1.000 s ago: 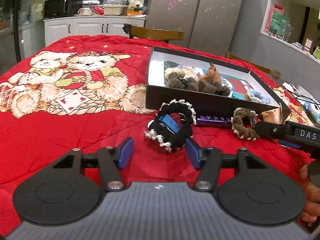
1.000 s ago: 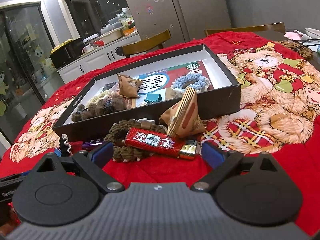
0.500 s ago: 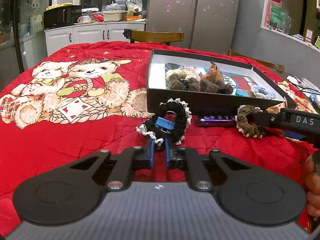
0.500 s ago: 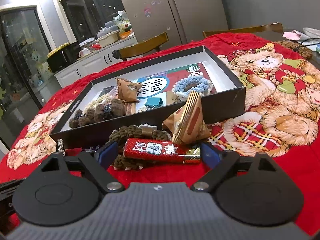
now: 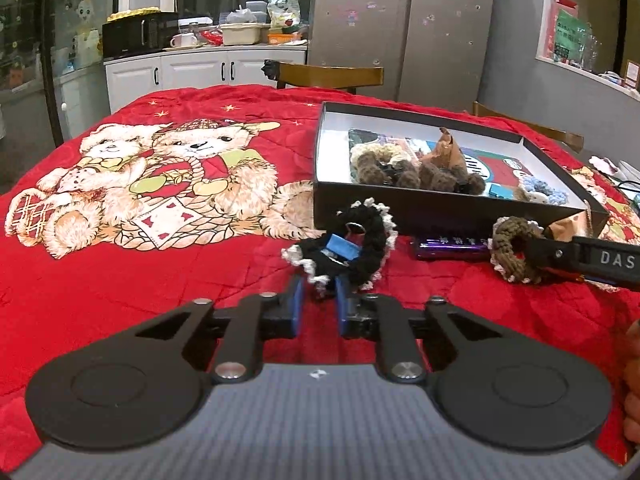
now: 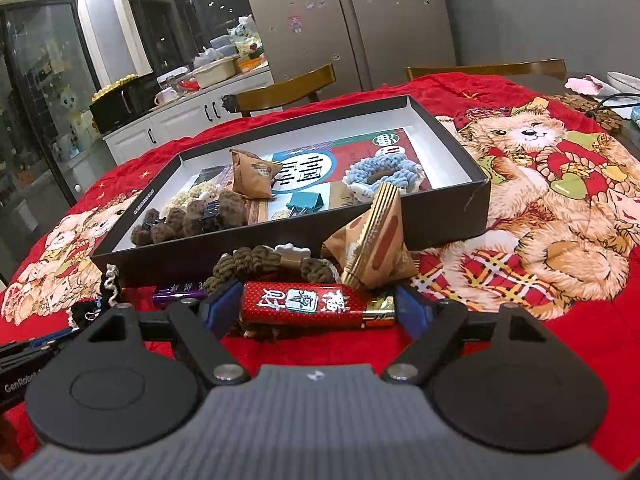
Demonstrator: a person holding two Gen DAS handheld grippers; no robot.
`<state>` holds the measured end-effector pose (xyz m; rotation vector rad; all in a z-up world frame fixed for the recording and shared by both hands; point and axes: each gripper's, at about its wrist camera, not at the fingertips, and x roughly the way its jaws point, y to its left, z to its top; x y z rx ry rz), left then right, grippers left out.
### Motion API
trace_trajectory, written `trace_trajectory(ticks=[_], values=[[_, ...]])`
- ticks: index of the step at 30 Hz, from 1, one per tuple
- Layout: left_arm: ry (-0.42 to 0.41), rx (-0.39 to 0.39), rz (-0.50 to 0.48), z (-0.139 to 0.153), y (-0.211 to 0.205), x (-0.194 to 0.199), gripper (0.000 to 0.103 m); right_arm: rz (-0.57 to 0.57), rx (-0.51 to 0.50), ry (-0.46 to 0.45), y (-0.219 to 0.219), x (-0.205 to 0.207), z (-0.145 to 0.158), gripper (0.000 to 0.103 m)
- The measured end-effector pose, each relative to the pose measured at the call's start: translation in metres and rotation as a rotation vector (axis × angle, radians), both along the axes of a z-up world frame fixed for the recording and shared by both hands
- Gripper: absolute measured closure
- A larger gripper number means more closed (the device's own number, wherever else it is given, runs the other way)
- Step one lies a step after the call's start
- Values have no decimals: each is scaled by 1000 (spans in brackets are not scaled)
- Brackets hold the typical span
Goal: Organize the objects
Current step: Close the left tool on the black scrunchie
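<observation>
A black crocheted scrunchie (image 5: 360, 248) with white trim and a blue clip lies on the red bear quilt (image 5: 120, 280). My left gripper (image 5: 319, 302) sits at its near edge. Its jaws are opening, and the trim lies between the tips without being pressed. A red lighter (image 6: 304, 304) with a gold end lies crosswise in my right gripper (image 6: 312, 306). Those jaws are closing, with the blue pads (image 6: 220, 308) meeting both ends of the lighter. Behind it lie a brown scrunchie (image 6: 256, 260) and a triangular paper packet (image 6: 372, 244). A black finger (image 5: 552, 250) of the right gripper crosses the brown scrunchie (image 5: 514, 254).
An open black box (image 6: 452, 208) just behind holds brown scrunchies, a blue scrunchie (image 6: 380, 172), a teal clip and a paper packet. A purple lighter (image 5: 452, 244) lies against the box front (image 5: 400, 216). Wooden chairs (image 5: 328, 76) stand past the table. A hand (image 5: 632, 360) shows at the right edge.
The left jaws closed almost fully at the black scrunchie's near edge, then parted again. The right jaws narrowed onto the red lighter. Neither hand shifted.
</observation>
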<state>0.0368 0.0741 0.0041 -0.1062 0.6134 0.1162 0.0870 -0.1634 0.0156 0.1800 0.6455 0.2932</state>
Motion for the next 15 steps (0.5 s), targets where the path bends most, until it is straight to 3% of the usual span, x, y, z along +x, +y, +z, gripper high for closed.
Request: trace_trajectory(ticks=[1, 2, 3, 5, 7, 9, 11, 15], values=[[2, -4, 6, 0, 1, 1, 63, 0, -2, 0, 0, 0, 0, 22], [4, -8, 16, 0, 2, 3, 48, 1, -3, 0, 0, 0, 0, 22], [2, -16, 25, 0, 4, 4, 42, 1, -2, 0, 0, 0, 0, 22], [-12, -34, 35, 0, 7, 6, 42, 1, -1, 1, 0, -1, 0, 22], [-13, -42, 32, -1, 8, 10, 50, 1, -4, 0, 0, 0, 0, 22], [2, -39, 19, -2, 6, 12, 79, 2, -1, 1, 0, 0, 0, 22], [-1, -28, 16, -2, 5, 12, 91, 4, 7, 3, -1, 0, 0, 22], [-20, 3, 11, -1, 2, 9, 93, 7, 14, 2, -1, -2, 1, 22]])
